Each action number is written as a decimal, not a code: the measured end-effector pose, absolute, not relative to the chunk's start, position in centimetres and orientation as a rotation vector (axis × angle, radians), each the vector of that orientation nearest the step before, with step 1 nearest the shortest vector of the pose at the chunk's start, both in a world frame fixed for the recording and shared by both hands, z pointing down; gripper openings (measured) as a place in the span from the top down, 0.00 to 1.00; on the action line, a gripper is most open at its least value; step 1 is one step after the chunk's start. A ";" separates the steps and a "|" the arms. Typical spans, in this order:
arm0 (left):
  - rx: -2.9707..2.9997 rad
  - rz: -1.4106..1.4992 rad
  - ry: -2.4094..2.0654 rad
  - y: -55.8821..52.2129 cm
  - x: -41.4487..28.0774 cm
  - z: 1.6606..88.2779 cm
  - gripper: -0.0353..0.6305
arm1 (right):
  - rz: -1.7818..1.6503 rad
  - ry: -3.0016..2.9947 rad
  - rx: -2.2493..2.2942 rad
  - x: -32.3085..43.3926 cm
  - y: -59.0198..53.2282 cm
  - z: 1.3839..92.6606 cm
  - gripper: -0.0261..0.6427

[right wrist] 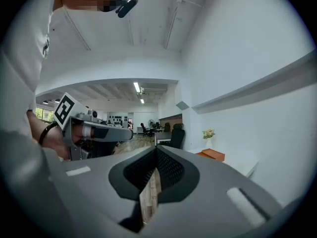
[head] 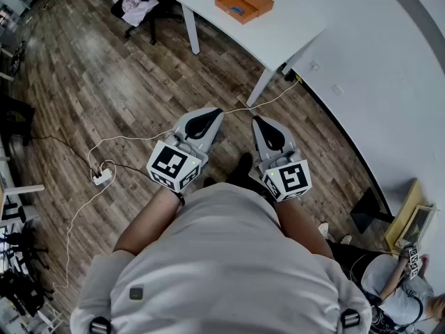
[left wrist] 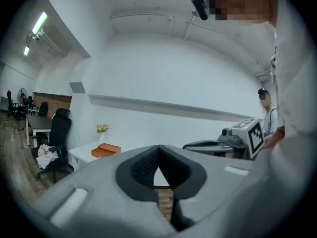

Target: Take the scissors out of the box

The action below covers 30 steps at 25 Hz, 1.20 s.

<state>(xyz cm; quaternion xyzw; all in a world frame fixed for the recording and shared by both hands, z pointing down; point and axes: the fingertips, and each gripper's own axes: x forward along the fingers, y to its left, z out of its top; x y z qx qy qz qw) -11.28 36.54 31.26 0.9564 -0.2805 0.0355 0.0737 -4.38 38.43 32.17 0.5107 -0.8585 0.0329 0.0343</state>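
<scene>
An orange box (head: 243, 3) lies open on a white table (head: 292, 26) far ahead of me; a small blue item (head: 236, 10) inside it may be the scissors' handles. The same box (left wrist: 105, 150) appears small in the left gripper view, and the box (right wrist: 212, 154) shows at the right of the right gripper view. My left gripper (head: 212, 113) and right gripper (head: 259, 120) are held side by side close to my body, over the wooden floor and well short of the table. Both point roughly level. The left gripper (left wrist: 158, 150) and right gripper (right wrist: 157, 150) have their tips together with nothing between them.
A black office chair (head: 139, 5) with clothes on it stands left of the table. A white power strip (head: 102, 178) and its cable lie on the floor at the left. The white wall runs along the right, and another person (head: 396, 277) sits at the lower right.
</scene>
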 end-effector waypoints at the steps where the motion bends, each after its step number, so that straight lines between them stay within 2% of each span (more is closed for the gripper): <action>1: 2.870 0.109 -0.845 36.0 -11.0 31.4 0.94 | 0.103 -2.642 1.569 -4.0 37.9 32.3 0.95; 22: 2.830 0.132 -0.999 23.9 0.6 32.0 0.94 | 0.095 -2.749 1.403 9.0 25.4 32.9 0.94; 30: 2.796 0.145 -1.032 20.1 0.7 32.5 0.94 | 0.137 -2.768 1.362 9.2 21.4 33.8 0.95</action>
